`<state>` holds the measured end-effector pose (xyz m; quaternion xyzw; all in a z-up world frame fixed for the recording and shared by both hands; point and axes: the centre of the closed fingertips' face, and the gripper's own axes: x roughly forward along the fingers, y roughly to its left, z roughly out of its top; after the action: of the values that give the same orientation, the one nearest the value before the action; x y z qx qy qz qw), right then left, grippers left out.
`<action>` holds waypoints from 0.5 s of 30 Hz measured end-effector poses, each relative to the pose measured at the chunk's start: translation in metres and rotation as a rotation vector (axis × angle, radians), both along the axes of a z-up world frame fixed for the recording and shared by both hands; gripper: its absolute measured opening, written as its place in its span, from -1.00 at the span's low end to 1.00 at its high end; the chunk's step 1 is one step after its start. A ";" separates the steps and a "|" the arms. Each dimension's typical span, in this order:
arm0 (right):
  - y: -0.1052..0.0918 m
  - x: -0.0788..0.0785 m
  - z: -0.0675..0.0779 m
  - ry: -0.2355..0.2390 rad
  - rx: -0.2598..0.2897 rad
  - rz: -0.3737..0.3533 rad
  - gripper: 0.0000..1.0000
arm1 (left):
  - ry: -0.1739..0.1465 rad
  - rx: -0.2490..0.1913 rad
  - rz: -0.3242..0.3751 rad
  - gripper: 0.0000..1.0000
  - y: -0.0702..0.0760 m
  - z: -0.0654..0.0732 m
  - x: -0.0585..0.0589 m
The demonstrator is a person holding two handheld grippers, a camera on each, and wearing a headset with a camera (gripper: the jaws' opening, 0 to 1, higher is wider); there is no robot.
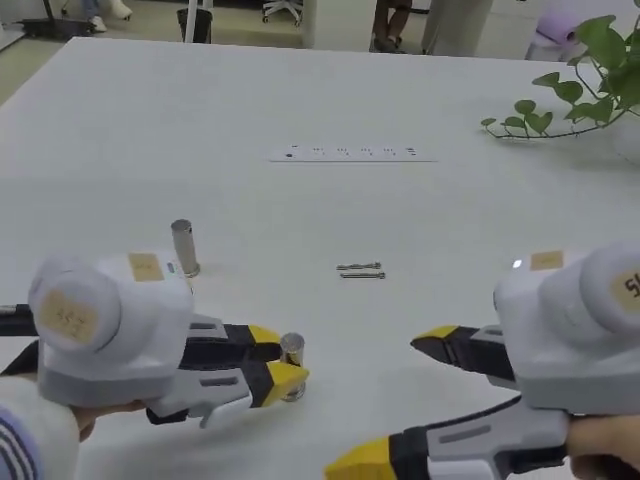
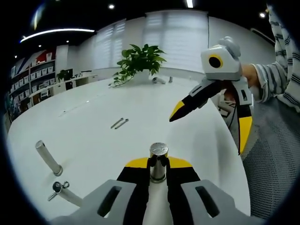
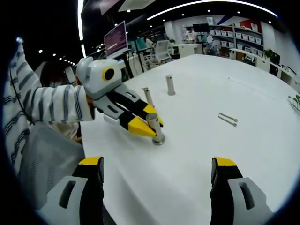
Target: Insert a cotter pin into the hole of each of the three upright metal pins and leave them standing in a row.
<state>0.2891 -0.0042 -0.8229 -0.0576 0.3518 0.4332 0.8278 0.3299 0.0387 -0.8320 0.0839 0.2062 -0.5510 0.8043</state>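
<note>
My left gripper [image 1: 283,360] [image 2: 158,165] is shut on a short upright metal pin [image 1: 292,345] [image 2: 159,150] [image 3: 153,125] that stands on the white table. A second pin [image 1: 183,247] [image 2: 48,158] [image 3: 170,84] stands upright farther back on the left. A third pin [image 2: 63,192] [image 3: 147,96] sits close beside the left gripper and seems to carry a cotter pin at its top. Two loose cotter pins [image 1: 360,270] [image 2: 119,123] [image 3: 228,119] lie side by side mid-table. My right gripper [image 1: 392,405] [image 3: 158,165] is open and holds nothing, facing the held pin.
A white power strip [image 1: 350,153] lies flat farther back on the table. A potted plant [image 1: 590,80] [image 2: 140,58] trails its leaves over the far right corner. The table [image 1: 450,220] has bare room around the cotter pins. Chairs and people's legs are beyond the far edge.
</note>
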 end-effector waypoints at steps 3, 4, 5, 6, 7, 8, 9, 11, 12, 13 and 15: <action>0.000 0.000 0.000 -0.002 0.000 0.000 0.92 | -0.010 0.002 -0.007 -0.77 -0.001 0.000 -0.001; 0.000 0.001 0.000 -0.004 -0.001 -0.002 0.92 | -0.008 0.001 -0.006 -0.77 0.000 0.000 -0.001; 0.000 0.001 0.001 -0.004 -0.001 -0.005 0.92 | -0.003 -0.001 -0.001 -0.77 0.000 0.000 -0.001; 0.000 0.001 0.001 -0.005 0.001 -0.005 0.92 | 0.002 -0.001 0.005 -0.77 0.000 0.000 -0.001; 0.000 0.001 0.001 -0.006 0.002 -0.004 0.92 | 0.002 0.000 0.006 -0.77 0.000 0.000 -0.001; 0.000 0.001 0.002 -0.007 0.003 -0.004 0.92 | 0.005 -0.002 0.011 -0.76 0.000 0.000 -0.001; -0.001 0.001 0.002 -0.009 0.003 -0.006 0.92 | 0.008 -0.007 0.016 -0.76 -0.001 0.001 -0.001; -0.001 0.002 0.003 -0.012 0.007 -0.011 0.92 | 0.010 -0.018 0.021 -0.76 -0.001 0.004 -0.001; -0.001 0.003 0.004 -0.014 0.009 -0.011 0.92 | 0.011 -0.018 0.022 -0.75 -0.001 0.004 -0.001; -0.001 0.003 0.004 -0.015 0.009 -0.011 0.92 | 0.010 -0.017 0.022 -0.75 -0.001 0.005 -0.002; -0.001 0.002 0.005 -0.017 0.008 -0.006 0.92 | 0.021 -0.026 0.029 -0.73 0.000 0.008 -0.003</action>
<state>0.2915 -0.0051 -0.8183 -0.0569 0.3432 0.4315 0.8324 0.3271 0.0386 -0.8240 0.0649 0.2087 -0.5429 0.8109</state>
